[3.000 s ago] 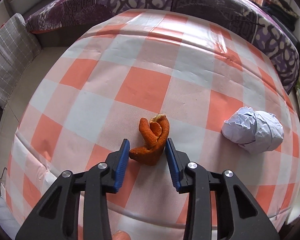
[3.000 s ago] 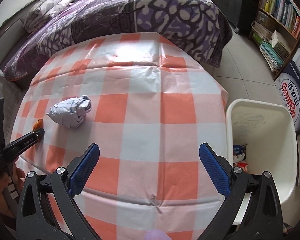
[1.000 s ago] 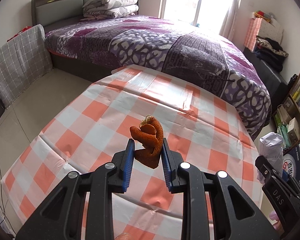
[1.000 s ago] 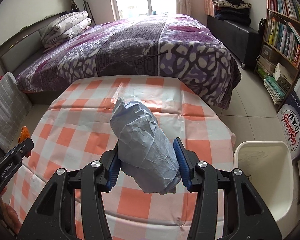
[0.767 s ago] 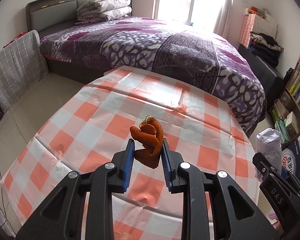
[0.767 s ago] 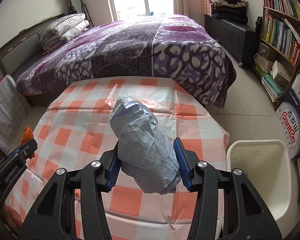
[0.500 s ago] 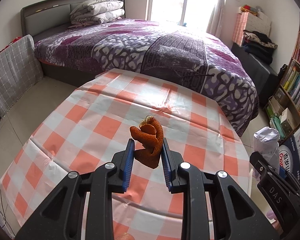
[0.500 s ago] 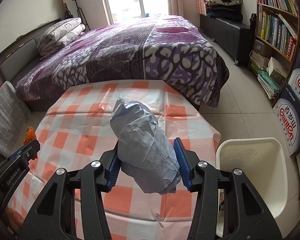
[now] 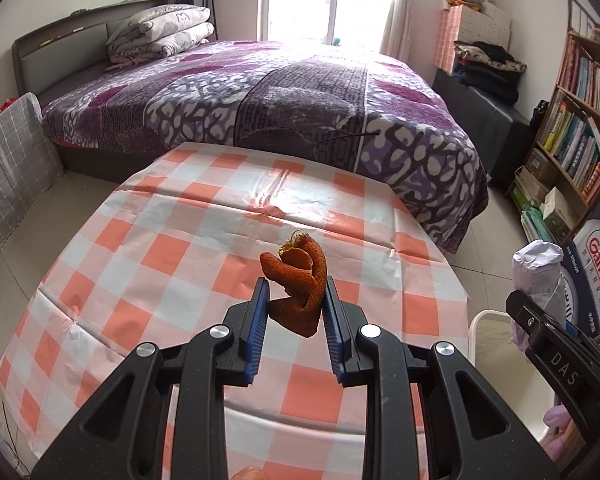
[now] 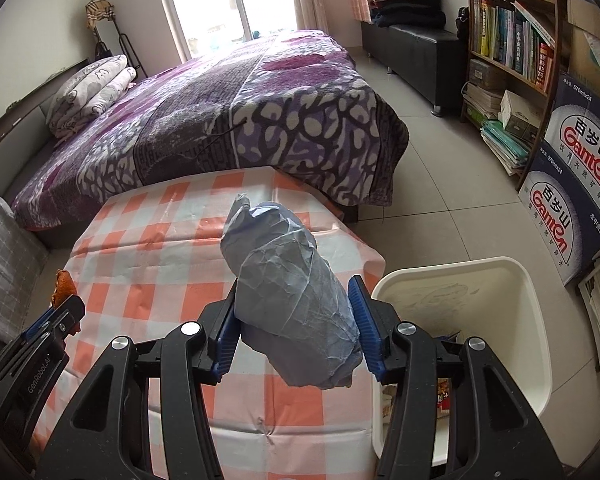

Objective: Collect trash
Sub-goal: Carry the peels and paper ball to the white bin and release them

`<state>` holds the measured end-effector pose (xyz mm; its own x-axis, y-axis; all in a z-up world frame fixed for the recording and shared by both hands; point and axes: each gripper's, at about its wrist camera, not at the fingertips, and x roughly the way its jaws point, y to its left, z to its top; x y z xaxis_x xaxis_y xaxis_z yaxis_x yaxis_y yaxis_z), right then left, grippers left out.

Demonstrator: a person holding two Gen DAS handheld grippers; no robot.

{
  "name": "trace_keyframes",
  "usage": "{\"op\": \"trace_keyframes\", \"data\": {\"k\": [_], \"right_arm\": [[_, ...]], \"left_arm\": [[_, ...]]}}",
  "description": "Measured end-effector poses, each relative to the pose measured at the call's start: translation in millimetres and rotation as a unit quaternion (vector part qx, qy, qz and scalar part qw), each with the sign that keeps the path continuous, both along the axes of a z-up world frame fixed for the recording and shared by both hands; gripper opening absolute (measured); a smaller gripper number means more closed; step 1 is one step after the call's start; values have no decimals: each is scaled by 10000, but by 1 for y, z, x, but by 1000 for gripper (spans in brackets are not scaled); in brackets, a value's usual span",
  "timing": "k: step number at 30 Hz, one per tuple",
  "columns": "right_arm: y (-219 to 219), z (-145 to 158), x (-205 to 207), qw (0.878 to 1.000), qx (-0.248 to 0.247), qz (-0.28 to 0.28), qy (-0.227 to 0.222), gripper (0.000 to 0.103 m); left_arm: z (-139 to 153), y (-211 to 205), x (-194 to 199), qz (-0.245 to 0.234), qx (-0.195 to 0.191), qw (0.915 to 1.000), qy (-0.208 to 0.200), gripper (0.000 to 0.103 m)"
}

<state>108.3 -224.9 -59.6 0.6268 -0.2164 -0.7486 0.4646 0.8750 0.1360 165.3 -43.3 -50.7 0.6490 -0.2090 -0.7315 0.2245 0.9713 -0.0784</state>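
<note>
Clearly both claws are loaded and lifted off the table. The left gripper is pinched narrow on a curled orange peel, its blue pads pressing only the lower part while the curl sticks up free above them. The right gripper is clamped around a crumpled paper ball, which bulges out well beyond the pads at both the near and far ends.

The white bin sits on the floor at the near right corner of the table, with some rubbish already in it. The paper ball hangs over the table edge just left of the bin rim, not yet over the opening, so letting go now would likely drop it on the cloth or bounce it off the rim.

The peel looks the riskier hold: dry, springy and gripped low, it could twist out on a quick swing to the right. It also has further to go, and the two grippers could crowd each other above the bin if they arrive together.
</note>
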Motion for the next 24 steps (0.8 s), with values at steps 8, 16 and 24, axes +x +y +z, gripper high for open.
{"op": "trace_keyframes", "data": {"k": [8, 16, 24], "right_arm": [[-38, 1, -24, 9979, 33, -650, 48, 50], [-74, 4, -51, 9898, -51, -1425, 52, 73], [-109, 12, -82, 9802, 9, -1972, -155, 84]], "left_arm": [[-4, -33, -11, -364, 114, 9993, 24, 27], [-13, -72, -29, -833, 224, 9962, 97, 27], [-21, -114, -52, -1386, 252, 9897, 243, 27]]}}
